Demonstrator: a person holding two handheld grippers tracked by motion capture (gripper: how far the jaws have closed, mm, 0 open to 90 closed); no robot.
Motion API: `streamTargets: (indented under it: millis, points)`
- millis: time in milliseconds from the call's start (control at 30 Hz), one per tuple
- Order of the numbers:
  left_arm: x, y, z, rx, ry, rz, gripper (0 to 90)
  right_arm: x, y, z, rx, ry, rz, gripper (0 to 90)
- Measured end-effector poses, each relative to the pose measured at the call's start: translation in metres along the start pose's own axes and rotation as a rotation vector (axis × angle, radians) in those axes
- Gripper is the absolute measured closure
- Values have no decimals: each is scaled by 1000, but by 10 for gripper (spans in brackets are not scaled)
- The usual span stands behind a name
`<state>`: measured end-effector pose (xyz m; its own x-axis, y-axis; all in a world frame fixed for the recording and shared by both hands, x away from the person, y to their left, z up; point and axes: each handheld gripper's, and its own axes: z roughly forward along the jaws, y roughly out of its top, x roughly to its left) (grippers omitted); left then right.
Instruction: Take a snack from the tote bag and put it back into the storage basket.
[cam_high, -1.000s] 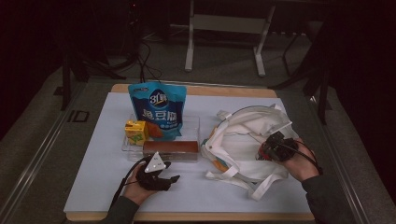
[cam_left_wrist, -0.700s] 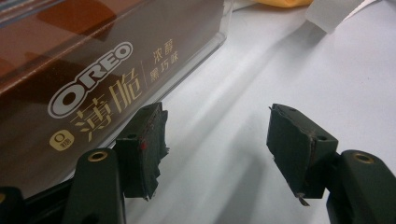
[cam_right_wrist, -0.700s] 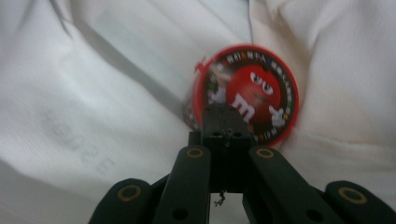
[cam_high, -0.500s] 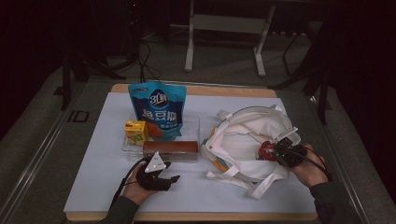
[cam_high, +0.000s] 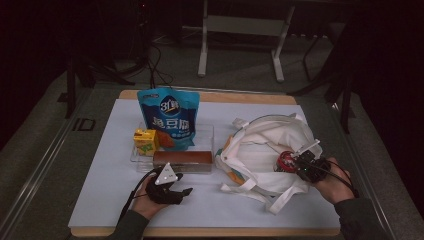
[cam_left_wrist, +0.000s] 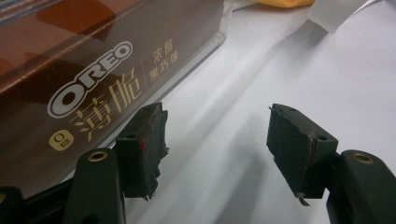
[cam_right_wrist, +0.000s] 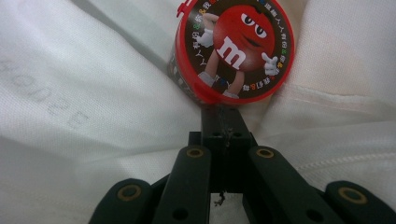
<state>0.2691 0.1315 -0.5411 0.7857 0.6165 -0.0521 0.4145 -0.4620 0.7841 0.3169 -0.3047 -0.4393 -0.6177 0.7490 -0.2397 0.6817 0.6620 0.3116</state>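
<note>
While your right gripper (cam_right_wrist: 223, 122) holds its jaws pressed together just below the M&M's tub (cam_right_wrist: 235, 51), which lies on the white tote bag (cam_high: 265, 150), your left gripper (cam_left_wrist: 217, 135), jaws spread, sits well apart.

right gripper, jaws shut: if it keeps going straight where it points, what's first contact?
Most likely the red M&M's tub: the right gripper has its shut tips right at the tub's lower rim, on the white tote bag. Whether they touch is unclear.
</note>
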Motion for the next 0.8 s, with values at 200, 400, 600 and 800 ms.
streamTargets:
  millis: [200,400,600,800]
  points:
    - [0,0,0,0,2,1,372,3,6,3,-13,2,-8,900]
    - [0,0,0,1,1,2,372,3,17,9,-42,13,0,900]
    - [0,0,0,1,-1,2,372,0,22,7,-64,54,14,741]
    - [0,0,0,2,0,2,372,-15,27,3,-113,57,80,574]
